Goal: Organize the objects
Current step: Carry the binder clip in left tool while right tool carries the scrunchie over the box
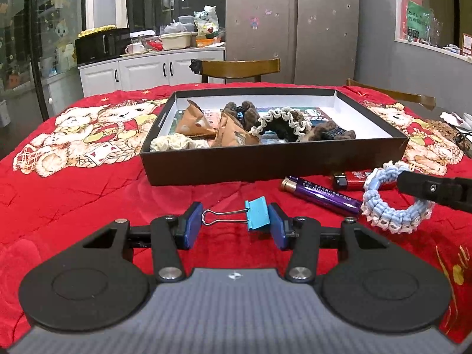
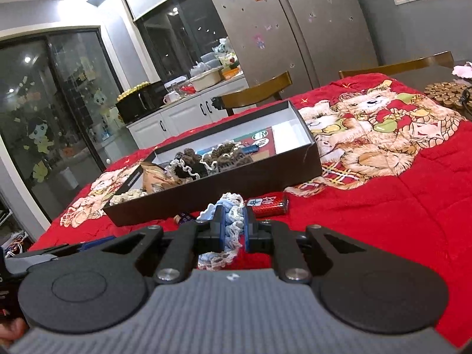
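Scrunchie (image 2: 228,221) | clamped in right hand-held gripper (image 2: 231,230) | binder clip (image 1: 236,215) pinched by left hand-held gripper (image 1: 234,224)

Each tongs (image 1: 236,225) has a grey ribbed body, black linkage arms, silver screws and 2 blue pads (image 1: 193,224).

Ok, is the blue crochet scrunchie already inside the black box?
No, the blue scrunchie is clamped in the right gripper, outside the black box.

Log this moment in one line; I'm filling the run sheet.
left gripper: shut on blue binder clip | right gripper: shut on light-blue scrunchie | black box: neither item in yet
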A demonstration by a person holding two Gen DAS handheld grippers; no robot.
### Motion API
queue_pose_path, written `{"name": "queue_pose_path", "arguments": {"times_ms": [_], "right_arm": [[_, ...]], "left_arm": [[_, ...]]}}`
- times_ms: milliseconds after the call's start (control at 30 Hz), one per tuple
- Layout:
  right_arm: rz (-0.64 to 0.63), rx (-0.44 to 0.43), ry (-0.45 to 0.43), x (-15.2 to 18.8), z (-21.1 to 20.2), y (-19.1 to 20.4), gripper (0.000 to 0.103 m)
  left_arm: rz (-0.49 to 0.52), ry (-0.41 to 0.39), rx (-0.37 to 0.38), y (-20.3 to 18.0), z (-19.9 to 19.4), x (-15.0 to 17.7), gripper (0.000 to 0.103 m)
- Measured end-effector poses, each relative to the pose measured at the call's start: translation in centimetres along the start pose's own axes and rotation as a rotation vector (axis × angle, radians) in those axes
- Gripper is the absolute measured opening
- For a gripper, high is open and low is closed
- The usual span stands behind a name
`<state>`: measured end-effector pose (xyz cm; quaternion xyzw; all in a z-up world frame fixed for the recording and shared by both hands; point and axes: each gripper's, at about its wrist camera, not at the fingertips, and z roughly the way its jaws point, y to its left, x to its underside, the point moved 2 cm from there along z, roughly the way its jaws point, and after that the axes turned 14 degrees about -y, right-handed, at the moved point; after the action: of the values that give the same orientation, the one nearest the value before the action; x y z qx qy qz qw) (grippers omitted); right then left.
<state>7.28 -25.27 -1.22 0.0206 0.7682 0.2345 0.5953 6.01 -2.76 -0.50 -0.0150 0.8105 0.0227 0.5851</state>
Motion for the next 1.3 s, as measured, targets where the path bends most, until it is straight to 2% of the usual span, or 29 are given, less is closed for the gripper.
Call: {"name": "queue_pose_path", "arguments": {"times_ms": [200,800,1133,1233,1300], "right_arm": [[-0.003,-0.025,-0.016,0.0,-0.3,0.4,0.014],[-0.026,-0.07,-0.081,-0.4,-1.1,1.3,0.014],[0.028,-0.079,-0.135,-1.8,-2.1,1.2,0.014],[0.086,-0.062,-0.102,-2.7,-1.8,0.9,0.014],[0.094,-0.056,-0.114,-3.5,-1.9,1.0,0.014]], "left_arm": [[-0.012,0.022,-0.004,0.2,0.3,0.1,0.055],[-0.025,0.012,-0.009,0.8,0.5,-0.2,0.055],[-0.03,0.0,0.102,1.0,-0.4,-1.7,0.055],[-0.051,-0.034,0.115,1.4,-1.1,-3.1,0.055],[-0.071,-0.047,0.111,1.7,-1.5,-4.0,0.055]]}}
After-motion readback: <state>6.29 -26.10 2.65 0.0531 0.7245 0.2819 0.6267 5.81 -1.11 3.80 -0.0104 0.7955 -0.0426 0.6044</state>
